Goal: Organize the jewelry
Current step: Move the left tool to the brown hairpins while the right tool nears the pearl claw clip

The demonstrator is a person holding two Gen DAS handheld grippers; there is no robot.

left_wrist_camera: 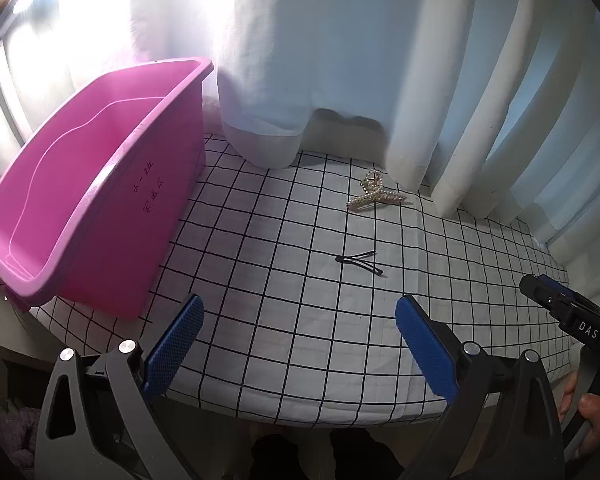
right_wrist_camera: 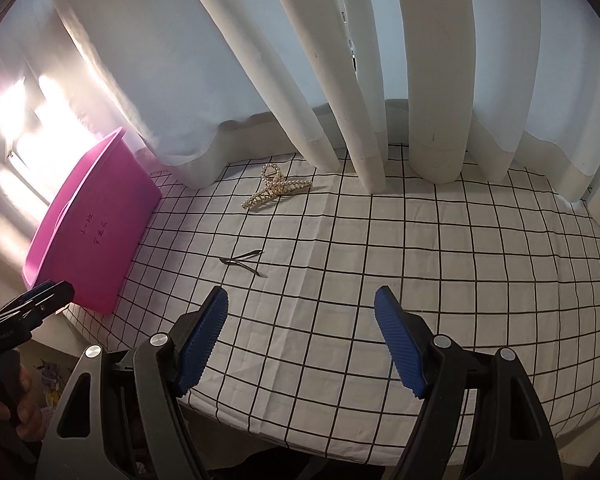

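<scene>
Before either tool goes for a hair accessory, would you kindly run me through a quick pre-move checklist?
1. Left tool open and empty: ok.
2. Right tool open and empty: ok.
3. Pearl claw clip unobstructed on the checked cloth: ok.
4. Black hairpins lying apart from each other: not ok, they cross.
5. Pink bin upright, open: ok.
6. Bin has nothing inside: cannot tell, floor partly hidden.

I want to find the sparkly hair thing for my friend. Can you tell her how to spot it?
Look at the white cloth with black squares, with a big pink tub at its left edge. Go to the far side, just in front of the white curtains. The gold claw clip lies there, studded with pearls and much bulkier than the thin black hairpins lying nearer on the cloth.
</scene>
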